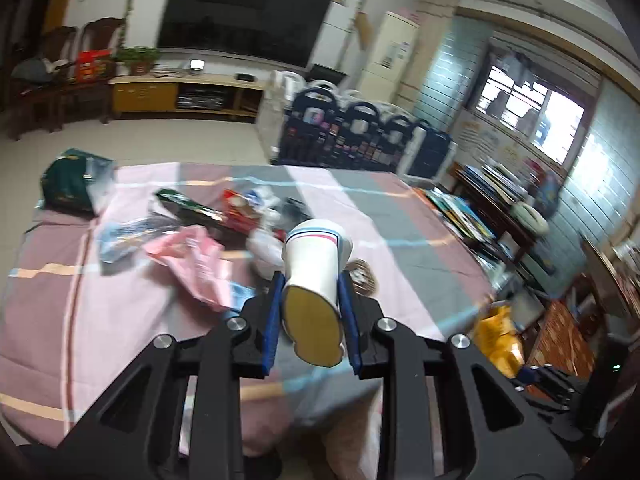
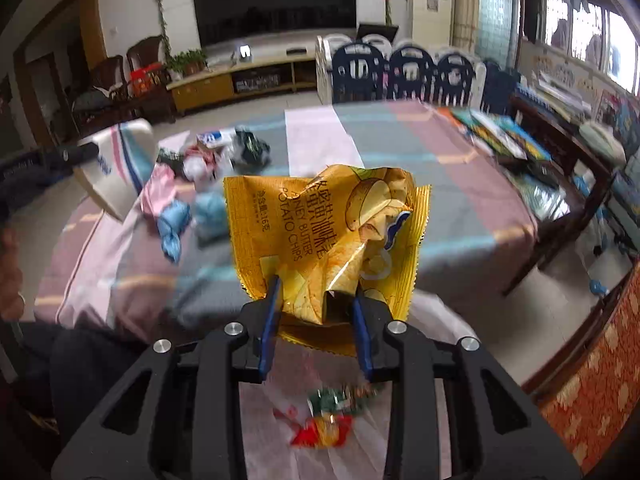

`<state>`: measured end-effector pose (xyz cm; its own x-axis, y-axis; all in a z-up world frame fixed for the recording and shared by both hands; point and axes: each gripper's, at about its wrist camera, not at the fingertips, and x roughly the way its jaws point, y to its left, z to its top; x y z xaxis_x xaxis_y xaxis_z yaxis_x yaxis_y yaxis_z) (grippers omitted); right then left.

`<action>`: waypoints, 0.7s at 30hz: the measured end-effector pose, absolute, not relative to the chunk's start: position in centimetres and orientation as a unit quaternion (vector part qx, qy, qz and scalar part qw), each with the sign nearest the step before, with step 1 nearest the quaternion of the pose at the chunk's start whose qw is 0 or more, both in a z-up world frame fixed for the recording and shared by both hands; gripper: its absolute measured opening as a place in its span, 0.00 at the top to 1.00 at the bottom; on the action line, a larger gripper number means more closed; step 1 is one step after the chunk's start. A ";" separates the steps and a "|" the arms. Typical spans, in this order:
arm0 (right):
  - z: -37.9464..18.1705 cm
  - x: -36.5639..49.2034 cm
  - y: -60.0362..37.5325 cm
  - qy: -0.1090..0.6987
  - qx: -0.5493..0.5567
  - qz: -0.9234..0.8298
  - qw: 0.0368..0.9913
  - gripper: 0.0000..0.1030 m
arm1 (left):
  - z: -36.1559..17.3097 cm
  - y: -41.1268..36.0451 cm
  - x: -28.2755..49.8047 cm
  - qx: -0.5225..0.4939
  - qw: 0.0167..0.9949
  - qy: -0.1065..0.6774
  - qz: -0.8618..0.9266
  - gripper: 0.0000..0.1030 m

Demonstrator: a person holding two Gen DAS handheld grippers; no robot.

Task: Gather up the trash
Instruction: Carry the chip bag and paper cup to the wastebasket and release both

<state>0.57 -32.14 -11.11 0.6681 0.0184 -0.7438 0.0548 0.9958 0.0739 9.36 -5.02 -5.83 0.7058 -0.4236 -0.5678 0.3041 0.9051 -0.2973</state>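
Above the near edge of the striped worktop [image 1: 400,216], my left jaws pinch a paper cup [image 1: 316,268], base toward me; my right jaws clamp a yellow chip bag [image 2: 320,240] directly over an open white trash bag [image 2: 272,412].

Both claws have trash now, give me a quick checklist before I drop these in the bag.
1. Left claw gripping the cup: ok, pads press both sides, cup lifted off the table.
2. Right claw gripping the chip bag: ok, its crumpled lower edge is clamped.
3. Trash bag under the right claw: ok, white bag with wrappers inside lies below.
4. Trash bag under the cup: cannot tell, not clear in the left view.
5. Cup empty: cannot tell, only its base shows.
6. Table cleared: not ok, a pink bag and other litter remain.
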 end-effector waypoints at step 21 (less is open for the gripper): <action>-10.7 -3.7 -43.1 0.374 0.174 -0.210 0.887 0.39 | -12.1 -18.2 3.9 0.019 0.807 0.431 -0.404 0.12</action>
